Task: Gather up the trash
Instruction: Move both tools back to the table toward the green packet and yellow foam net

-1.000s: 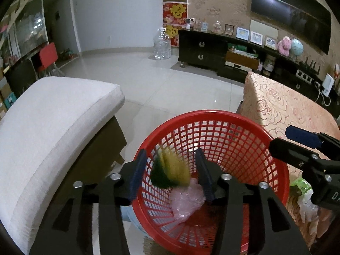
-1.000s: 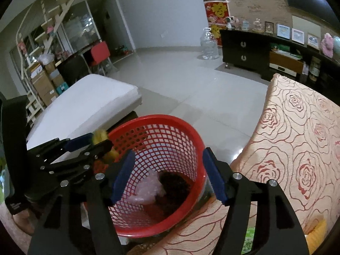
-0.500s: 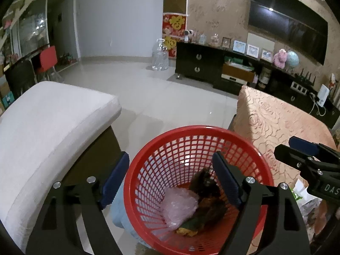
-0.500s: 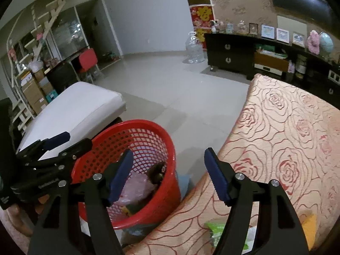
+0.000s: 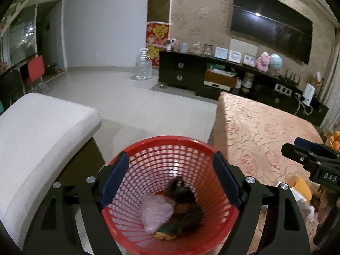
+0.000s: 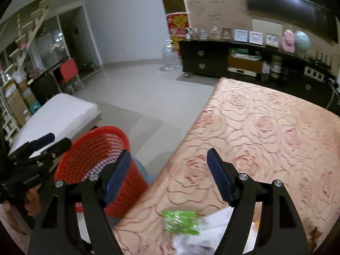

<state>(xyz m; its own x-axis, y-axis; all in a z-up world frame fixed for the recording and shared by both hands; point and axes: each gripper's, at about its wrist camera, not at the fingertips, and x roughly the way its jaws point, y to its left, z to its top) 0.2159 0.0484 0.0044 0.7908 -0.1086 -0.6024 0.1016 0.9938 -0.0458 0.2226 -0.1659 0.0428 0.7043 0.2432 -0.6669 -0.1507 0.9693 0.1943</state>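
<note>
My left gripper [image 5: 170, 182] hung empty, jaws apart, above the red basket [image 5: 136, 163] of dropped trash, and my right gripper [image 6: 167, 174], its jaws just widening on nothing, faced the green wrapper [image 6: 180, 222] on the rose-patterned table [image 6: 265, 127], where I judged a shallow pinch might snag cloth.

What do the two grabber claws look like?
Both are black, angular frames with silver bolts. The left gripper and the right gripper each have two fingers tipped with ridged dark blue pads. White letters mark the right one's side in the left view.
</note>
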